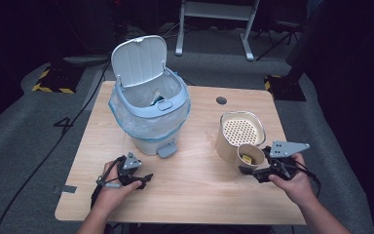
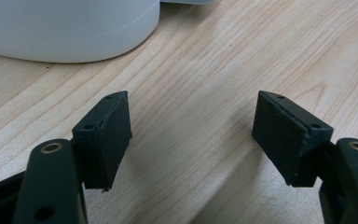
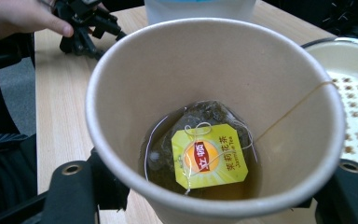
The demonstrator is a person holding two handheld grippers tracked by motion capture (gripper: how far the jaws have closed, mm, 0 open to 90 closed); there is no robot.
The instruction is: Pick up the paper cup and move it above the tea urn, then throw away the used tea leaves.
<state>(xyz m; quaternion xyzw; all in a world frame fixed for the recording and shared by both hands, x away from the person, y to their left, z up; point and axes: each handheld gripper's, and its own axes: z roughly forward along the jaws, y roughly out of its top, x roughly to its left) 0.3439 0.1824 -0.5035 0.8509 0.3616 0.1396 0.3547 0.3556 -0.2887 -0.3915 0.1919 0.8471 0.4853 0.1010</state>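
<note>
A tan paper cup (image 1: pixel 250 158) hangs tilted just above the table at the right, with my right gripper (image 1: pixel 249 171) shut on its sides. In the right gripper view the cup (image 3: pixel 168 70) sits between the two black jaws. It holds a little brown tea and a soaked tea bag with a yellow tag (image 3: pixel 209 156); the string runs up over the rim. My left gripper (image 1: pixel 146 181) rests low over the wood near the front left. Its pads (image 2: pixel 105 135) stand wide apart and the gripper (image 2: pixel 193 135) is open, holding nothing.
A pale blue pedal bin (image 1: pixel 151 117) with a plastic liner and a raised white lid (image 1: pixel 139 61) stands at the table's back left; its base (image 2: pixel 70 28) is just ahead of the left gripper. A beige container with a perforated strainer insert (image 1: pixel 224 141) stands right behind the cup.
</note>
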